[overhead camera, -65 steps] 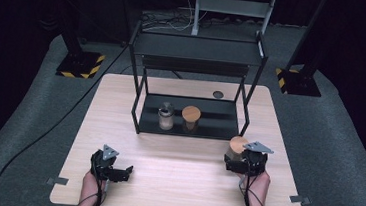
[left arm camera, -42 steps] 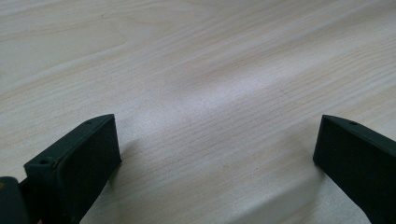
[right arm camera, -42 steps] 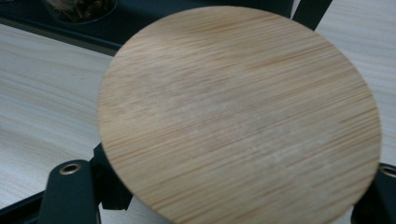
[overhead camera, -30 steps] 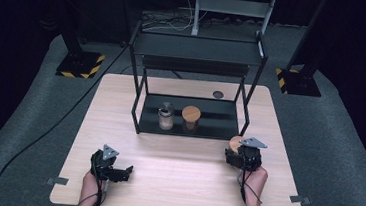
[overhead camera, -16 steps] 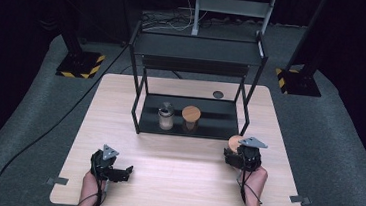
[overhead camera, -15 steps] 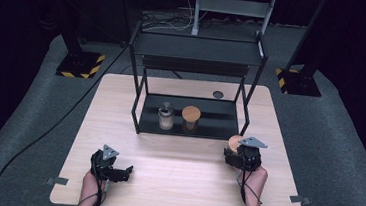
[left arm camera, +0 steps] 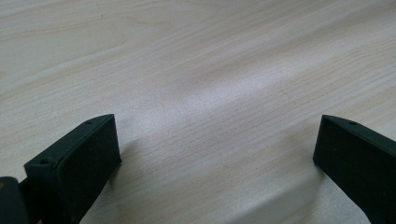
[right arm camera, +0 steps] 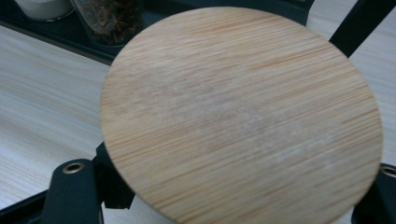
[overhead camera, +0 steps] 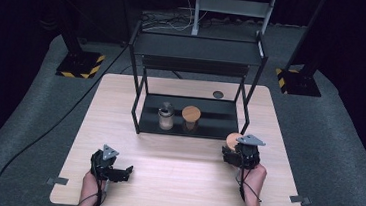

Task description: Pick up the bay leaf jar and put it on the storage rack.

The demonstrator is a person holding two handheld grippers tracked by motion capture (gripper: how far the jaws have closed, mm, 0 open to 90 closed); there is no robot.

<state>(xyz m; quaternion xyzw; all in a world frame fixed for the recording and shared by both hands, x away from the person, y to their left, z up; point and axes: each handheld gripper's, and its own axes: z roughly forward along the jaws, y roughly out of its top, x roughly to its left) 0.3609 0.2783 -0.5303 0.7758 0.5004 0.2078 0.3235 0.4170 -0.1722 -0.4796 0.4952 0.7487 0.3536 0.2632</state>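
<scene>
The round lid (right arm camera: pixel 240 114) is pale tan with fine straight grain, the table (overhead camera: pixel 120 107) light wood with wavy grain, the rack (overhead camera: pixel 195 49) black, and the floor stands (overhead camera: pixel 80 65) carry yellow-and-black stripes; both grippers' jaws are matte black

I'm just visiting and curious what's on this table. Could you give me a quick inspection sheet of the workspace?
Surface: light wooden table, bare at the front.
Job's things: jar with wooden lid, held by the right gripper; two jars on the black rack.
Clutter: small dark disc behind the rack.
Grippers: right shut on the jar; left gripper open, holding nothing.
Cables: black cable across the floor.
Surroundings: grey carpet, dark background.
</scene>
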